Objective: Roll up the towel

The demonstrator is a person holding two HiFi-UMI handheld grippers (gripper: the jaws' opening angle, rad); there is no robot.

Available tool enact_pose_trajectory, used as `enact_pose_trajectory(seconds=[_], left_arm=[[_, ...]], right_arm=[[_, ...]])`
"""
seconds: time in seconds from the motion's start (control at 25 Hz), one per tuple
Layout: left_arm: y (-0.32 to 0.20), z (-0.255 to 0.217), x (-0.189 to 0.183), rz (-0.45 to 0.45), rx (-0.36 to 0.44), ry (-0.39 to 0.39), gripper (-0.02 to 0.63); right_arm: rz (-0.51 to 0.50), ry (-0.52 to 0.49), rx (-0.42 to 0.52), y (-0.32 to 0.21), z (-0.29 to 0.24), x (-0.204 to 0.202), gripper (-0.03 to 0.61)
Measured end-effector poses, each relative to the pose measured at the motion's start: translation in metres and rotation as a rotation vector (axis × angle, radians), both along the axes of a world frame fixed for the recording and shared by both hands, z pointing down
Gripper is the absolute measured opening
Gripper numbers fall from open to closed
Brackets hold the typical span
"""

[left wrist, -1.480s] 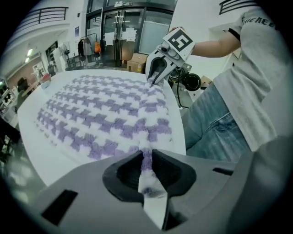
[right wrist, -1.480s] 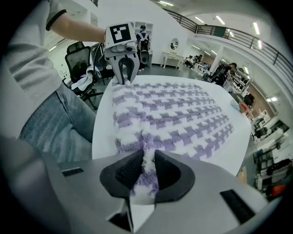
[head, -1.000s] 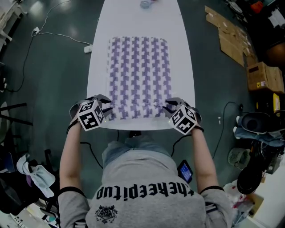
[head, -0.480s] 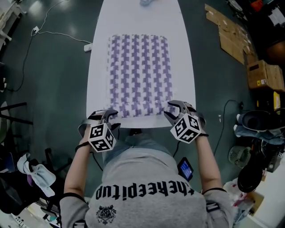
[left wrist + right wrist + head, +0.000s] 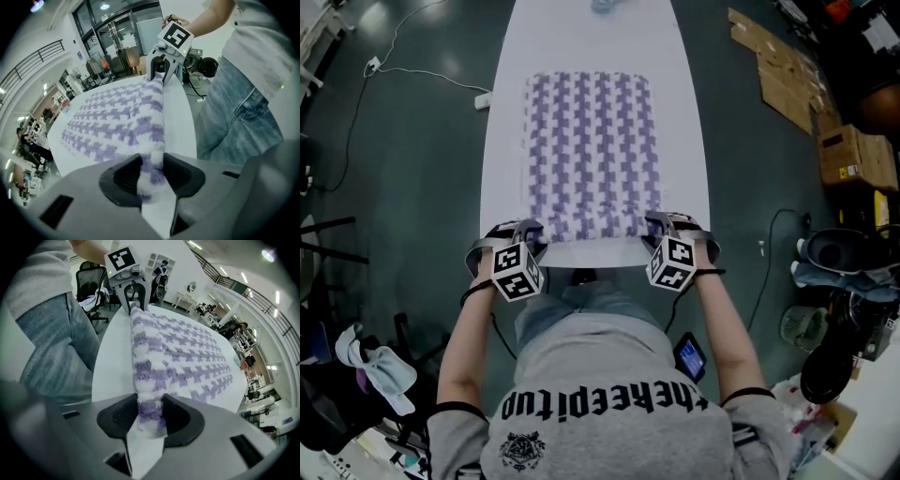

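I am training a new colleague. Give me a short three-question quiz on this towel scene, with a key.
1. True or false: the towel is fully rolled up.
2. What stands between the jaws of the left gripper? A) the towel's far edge B) its rolled near edge C) nothing
3. Fill in: the towel lies on a white ____.
Key: 1 false, only the near edge is rolled. 2 B; the right gripper, its jaws opening, has it between them too. 3 table.

Purple-white houndstooth towel (image 5: 586,150); white table (image 5: 686,141)
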State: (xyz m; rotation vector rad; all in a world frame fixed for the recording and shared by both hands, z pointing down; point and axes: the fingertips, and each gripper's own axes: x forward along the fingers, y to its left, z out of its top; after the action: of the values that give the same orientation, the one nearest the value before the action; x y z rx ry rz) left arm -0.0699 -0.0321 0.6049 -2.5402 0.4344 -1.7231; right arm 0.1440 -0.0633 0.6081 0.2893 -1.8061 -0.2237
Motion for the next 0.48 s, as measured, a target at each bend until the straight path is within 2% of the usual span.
enact_pose_trajectory(seconds=[0.04, 0.12, 0.28, 0.48], left_arm=[[-0.002, 0.001, -0.001, -0.007, 0.004, 0.002, 0.13], [-0.001, 0.0, -0.001, -0.007, -0.01, 0.009, 0.109], [0.002, -0.014, -0.003, 0.02, -0.092, 0.035, 0.101], [0.002, -0.021, -0.005, 0.038, -0.247, 0.124, 0.101]], right_arm=[[-0.003, 0.008, 0.006, -0.001, 0.001, 0.0, 0.132], [0.0, 0.01, 0.005, -0.001, -0.001, 0.0, 0.082], [0.021, -0.031, -0.054, 0.0, -0.016, -0.003, 0.075], [0.068, -0.102, -0.208, 0.007, -0.023, -0.003, 0.075]])
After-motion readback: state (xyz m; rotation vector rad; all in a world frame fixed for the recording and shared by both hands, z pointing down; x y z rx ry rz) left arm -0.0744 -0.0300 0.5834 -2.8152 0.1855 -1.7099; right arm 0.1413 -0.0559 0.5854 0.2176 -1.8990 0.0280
